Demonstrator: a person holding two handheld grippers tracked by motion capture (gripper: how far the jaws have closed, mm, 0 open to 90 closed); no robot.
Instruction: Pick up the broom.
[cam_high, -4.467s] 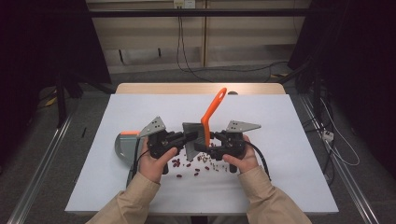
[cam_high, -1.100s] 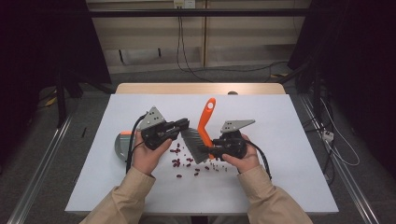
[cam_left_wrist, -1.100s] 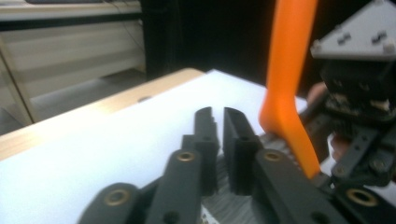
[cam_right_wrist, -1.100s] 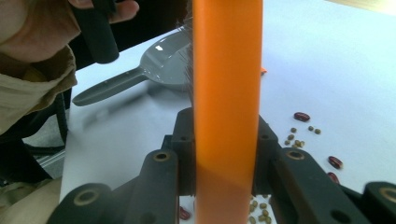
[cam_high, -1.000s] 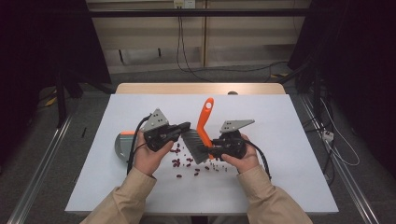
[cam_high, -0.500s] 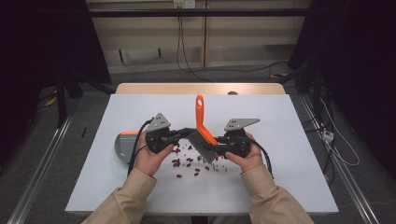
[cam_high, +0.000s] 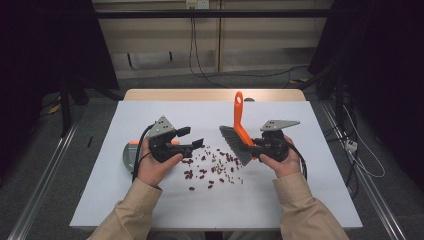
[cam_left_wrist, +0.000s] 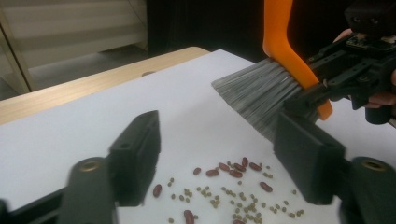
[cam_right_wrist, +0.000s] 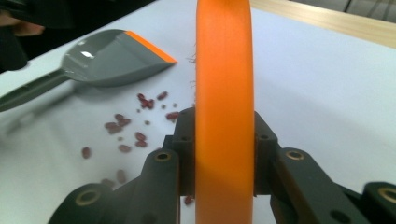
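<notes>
right gripper (cam_high: 256, 148) clamped on the orange handle of a brush (cam_high: 239, 131), bristles down over scattered beans (cam_high: 212, 167) mid-bench; left gripper (cam_high: 191, 138), jaws apart and empty, just left of the beans; grey dustpan (cam_right_wrist: 112, 56) flat near the bench's left edge.

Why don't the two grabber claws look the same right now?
The right gripper is shut on the orange brush; the left gripper is open and holds nothing. The right gripper sits beside the scattered beans with the brush handle pointing up and away; the left gripper hovers over the beans near the grey dustpan. Both are black, two-jawed and hand-held.
</notes>
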